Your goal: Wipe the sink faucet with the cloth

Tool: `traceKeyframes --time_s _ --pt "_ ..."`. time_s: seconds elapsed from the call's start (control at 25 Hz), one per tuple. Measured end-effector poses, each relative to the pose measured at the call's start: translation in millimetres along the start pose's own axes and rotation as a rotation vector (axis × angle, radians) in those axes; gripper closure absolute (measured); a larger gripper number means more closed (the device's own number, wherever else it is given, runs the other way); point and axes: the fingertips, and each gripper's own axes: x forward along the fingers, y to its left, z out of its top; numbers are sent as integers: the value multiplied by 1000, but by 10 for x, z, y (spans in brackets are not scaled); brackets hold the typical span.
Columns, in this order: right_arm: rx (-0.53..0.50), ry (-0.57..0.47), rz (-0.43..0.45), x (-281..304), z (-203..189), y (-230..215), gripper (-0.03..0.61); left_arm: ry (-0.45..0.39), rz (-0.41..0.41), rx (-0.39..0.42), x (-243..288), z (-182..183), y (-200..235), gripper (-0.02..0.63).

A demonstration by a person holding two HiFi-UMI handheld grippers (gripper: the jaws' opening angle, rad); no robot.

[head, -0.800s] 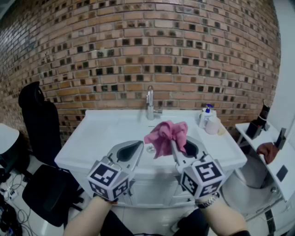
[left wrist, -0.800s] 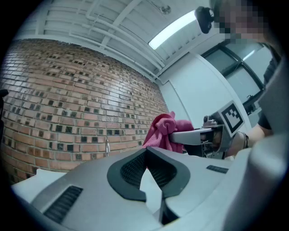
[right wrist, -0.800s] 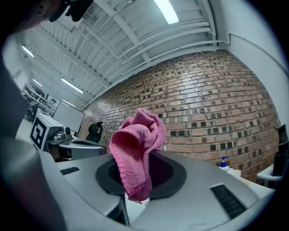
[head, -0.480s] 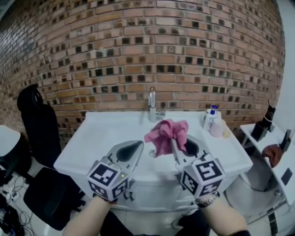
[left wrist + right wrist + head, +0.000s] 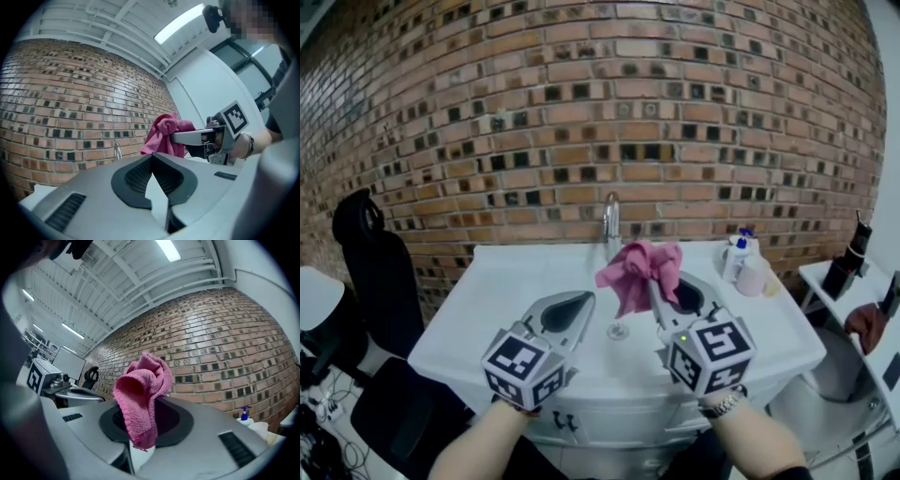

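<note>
Jaws of the left gripper point(image 5: 579, 302) were shut and empty in the head view. The right gripper point(image 5: 659, 286) pinched a crumpled pink terry cloth point(image 5: 636, 270), with the upright chrome sink faucet point(image 5: 611, 217) straight beyond it, nearer this hand. White sink counter point(image 5: 487, 300), brick wall point(image 5: 581, 112) behind.

Left gripper view: jaws closed, faucet ahead-left.

Right gripper view: cloth draped between the jaws, faucet hidden.

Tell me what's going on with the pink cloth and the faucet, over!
Right gripper shut on pink cloth. Left gripper shut, empty. Faucet ahead, not yet touched. No obstacle seen.
</note>
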Motion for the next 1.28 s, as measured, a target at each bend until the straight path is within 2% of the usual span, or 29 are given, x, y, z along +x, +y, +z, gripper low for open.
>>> traceKeyframes --time_s 0.36,0.88,1.28 --pt "-1 14 -3 515 -120 -284 509 13 15 -2 373 -132 345 607" --pt "-13 44 -21 1238 -222 -557 509 38 -8 -19 831 -251 727 607" --pt "-28 53 -17 1686 -201 -739 509 52 19 -23 1153 -273 1068 607"
